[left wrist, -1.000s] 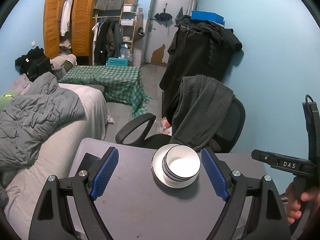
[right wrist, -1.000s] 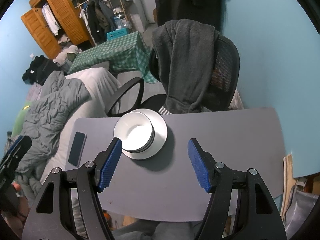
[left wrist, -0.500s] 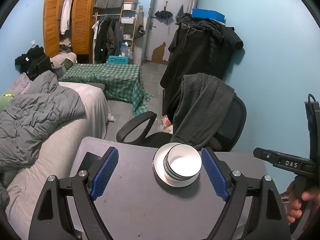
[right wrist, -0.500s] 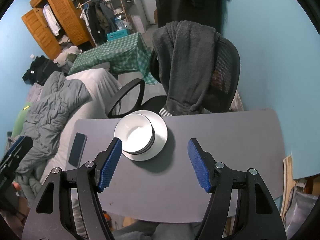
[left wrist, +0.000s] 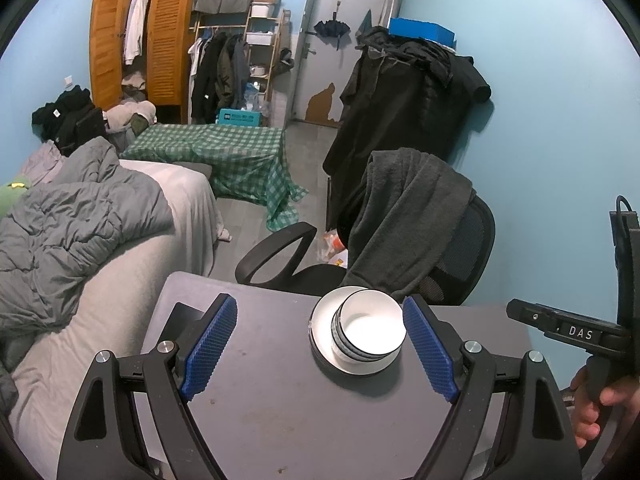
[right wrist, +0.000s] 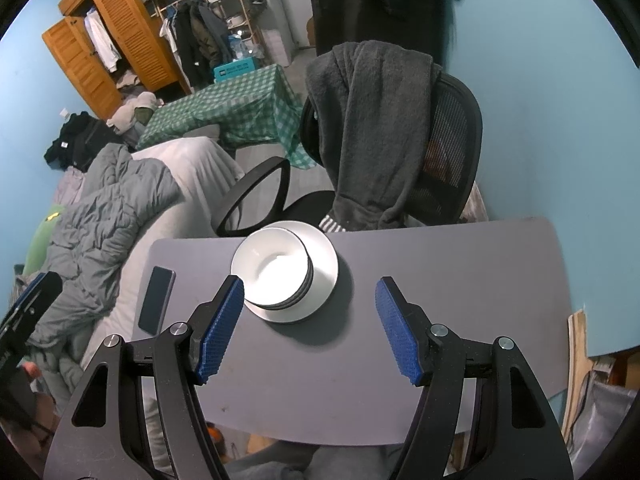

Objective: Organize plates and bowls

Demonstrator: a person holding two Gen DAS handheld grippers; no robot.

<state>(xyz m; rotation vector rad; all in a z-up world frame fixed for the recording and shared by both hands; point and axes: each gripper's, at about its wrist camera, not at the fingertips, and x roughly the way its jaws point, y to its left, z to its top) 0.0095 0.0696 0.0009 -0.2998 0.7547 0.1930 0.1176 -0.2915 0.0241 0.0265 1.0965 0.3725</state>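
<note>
A stack of white bowls [left wrist: 368, 330] [right wrist: 272, 270] with dark rims stands on white plates [left wrist: 320, 320] [right wrist: 324, 270] near the far edge of the grey table [left wrist: 280, 400] [right wrist: 440, 280]. My left gripper [left wrist: 320, 344] is open above the table, its blue pads wide apart, the stack seen between them but beyond the tips. My right gripper [right wrist: 310, 328] is open too, nothing between its pads, the stack just ahead and to the left. The right gripper's body and the hand on it [left wrist: 592, 408] show at the right edge of the left wrist view.
A dark phone [right wrist: 156, 300] lies at the table's left end. An office chair [left wrist: 440, 248] draped with a grey garment stands behind the table. A bed with a grey duvet [left wrist: 80, 232] is on the left, the blue wall [left wrist: 560, 160] on the right.
</note>
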